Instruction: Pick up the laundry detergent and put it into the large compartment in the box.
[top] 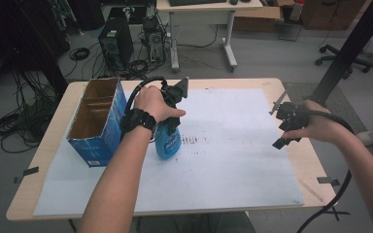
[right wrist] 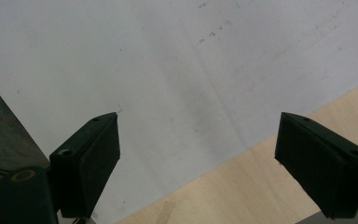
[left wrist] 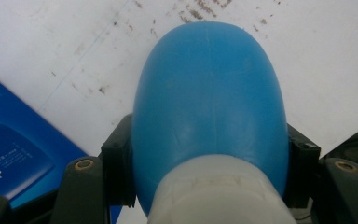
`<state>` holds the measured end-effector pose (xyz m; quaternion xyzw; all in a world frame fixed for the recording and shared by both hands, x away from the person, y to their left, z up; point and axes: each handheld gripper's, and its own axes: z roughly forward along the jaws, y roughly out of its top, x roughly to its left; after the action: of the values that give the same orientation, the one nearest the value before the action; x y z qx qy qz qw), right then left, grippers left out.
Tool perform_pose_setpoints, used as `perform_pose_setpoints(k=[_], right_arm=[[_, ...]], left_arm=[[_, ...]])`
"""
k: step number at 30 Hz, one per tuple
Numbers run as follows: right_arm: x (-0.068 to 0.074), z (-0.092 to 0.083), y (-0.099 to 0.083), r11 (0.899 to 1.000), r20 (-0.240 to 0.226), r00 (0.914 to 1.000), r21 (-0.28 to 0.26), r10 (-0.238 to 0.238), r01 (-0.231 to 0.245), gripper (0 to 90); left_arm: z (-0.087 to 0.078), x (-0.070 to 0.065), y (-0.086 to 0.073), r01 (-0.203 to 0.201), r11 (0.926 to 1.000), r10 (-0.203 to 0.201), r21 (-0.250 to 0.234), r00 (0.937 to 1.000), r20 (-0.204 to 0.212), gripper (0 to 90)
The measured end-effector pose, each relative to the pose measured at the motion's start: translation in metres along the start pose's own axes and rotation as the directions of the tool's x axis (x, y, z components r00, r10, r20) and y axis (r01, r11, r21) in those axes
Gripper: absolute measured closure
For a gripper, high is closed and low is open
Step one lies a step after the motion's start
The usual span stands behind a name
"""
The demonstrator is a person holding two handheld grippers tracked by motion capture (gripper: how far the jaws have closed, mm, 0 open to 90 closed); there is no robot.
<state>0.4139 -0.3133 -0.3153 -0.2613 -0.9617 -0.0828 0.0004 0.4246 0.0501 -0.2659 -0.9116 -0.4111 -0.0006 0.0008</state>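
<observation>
While upright on white sheet [top: 233,145] just beside blue box [top: 97,124], blue bottle [left wrist: 209,107] clamped at shoulder by left gripper [top: 167,104]. Right gripper [right wrist: 198,163] jaws wide apart, nothing between, over sheet's right edge.

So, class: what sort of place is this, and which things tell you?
Probably a lab or workshop: a black computer tower amid tangled floor cables, a white-legged desk, and a black wheeled office chair.

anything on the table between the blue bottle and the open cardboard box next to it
Nothing visible does: the blue bottle, clamped in the left gripper, stands right beside the box on the bare white sheet.
</observation>
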Motion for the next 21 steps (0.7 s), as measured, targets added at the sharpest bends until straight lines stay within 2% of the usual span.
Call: perform_pose_setpoints(k=[4, 12, 21], right_arm=[[0.0, -0.002, -0.001, 1.0, 0.002, 1.0, 0.0, 0.0, 0.0, 14.2], [0.001, -0.006, -0.002, 1.0, 0.009, 1.0, -0.005, 0.003, -0.003, 14.2], [0.0, -0.009, -0.003, 1.0, 0.012, 0.9999, -0.009, 0.006, -0.006, 14.2]], left_arm=[[-0.012, 0.0, -0.003, 0.019, 0.9998, -0.019, -0.01, 0.9998, 0.001, 37.5], [-0.031, 0.001, -0.006, 0.027, 0.9996, -0.027, -0.013, 0.9996, -0.011, 37.5], [-0.05, 0.002, -0.008, 0.032, 0.9992, -0.032, -0.026, 0.9995, -0.001, 37.5]])
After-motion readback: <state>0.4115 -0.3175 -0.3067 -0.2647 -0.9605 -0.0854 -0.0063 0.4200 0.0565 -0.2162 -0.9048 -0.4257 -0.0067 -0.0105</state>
